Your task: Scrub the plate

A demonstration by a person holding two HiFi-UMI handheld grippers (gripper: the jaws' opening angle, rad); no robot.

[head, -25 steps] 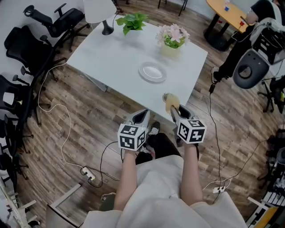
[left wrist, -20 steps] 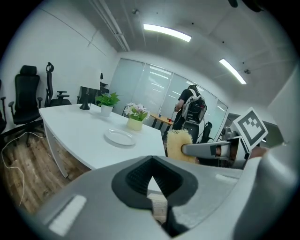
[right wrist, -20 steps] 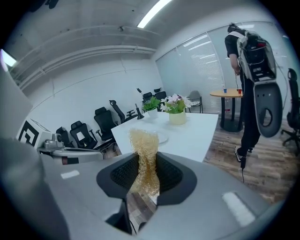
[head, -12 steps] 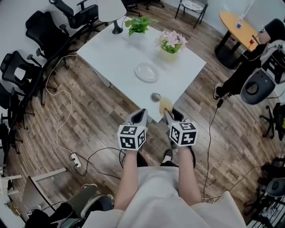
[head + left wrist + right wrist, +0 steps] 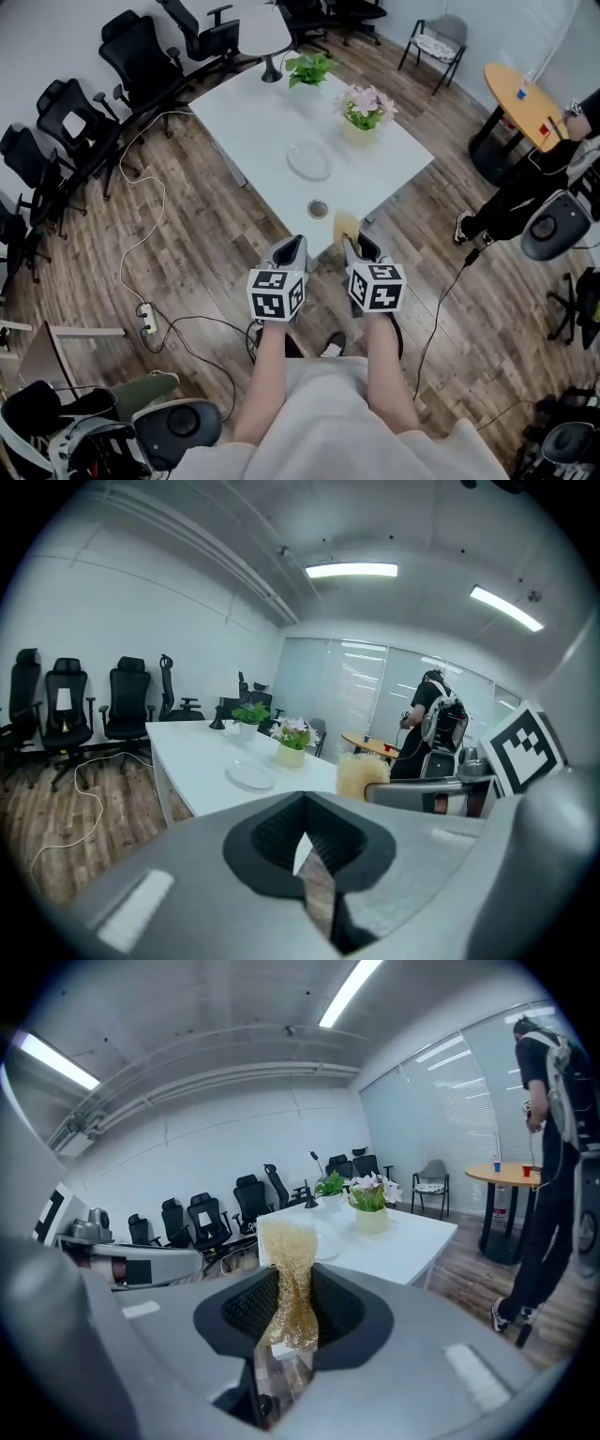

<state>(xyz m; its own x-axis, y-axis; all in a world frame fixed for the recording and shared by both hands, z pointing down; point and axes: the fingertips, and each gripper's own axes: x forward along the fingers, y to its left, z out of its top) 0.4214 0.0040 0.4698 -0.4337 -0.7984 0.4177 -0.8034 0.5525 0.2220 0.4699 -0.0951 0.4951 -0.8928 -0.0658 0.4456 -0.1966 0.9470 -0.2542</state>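
Note:
A white plate (image 5: 310,159) lies in the middle of the white table (image 5: 253,112); the left gripper view shows the plate (image 5: 251,777) beyond my jaws. My right gripper (image 5: 349,246) hovers just off the table's near corner, shut on a yellowish fibrous scrubber (image 5: 345,225). In the right gripper view the scrubber (image 5: 289,1279) stands up between the jaws of my right gripper (image 5: 286,1327) and hides part of the plate (image 5: 326,1249). Beside it, over the wood floor, my left gripper (image 5: 286,253) is shut with nothing in it, its jaws (image 5: 302,844) pressed together.
A small round dish (image 5: 319,208) sits near the table's front edge. A flower pot (image 5: 365,108), a green plant (image 5: 310,67) and a lamp (image 5: 265,33) stand at the far side. Office chairs (image 5: 141,56) and cables (image 5: 141,234) lie left. A person (image 5: 534,187) stands right.
In the head view the table and plate have drawn farther off and shifted. Both grippers sit lower, off the table edge. The scrubber stays in the right gripper.

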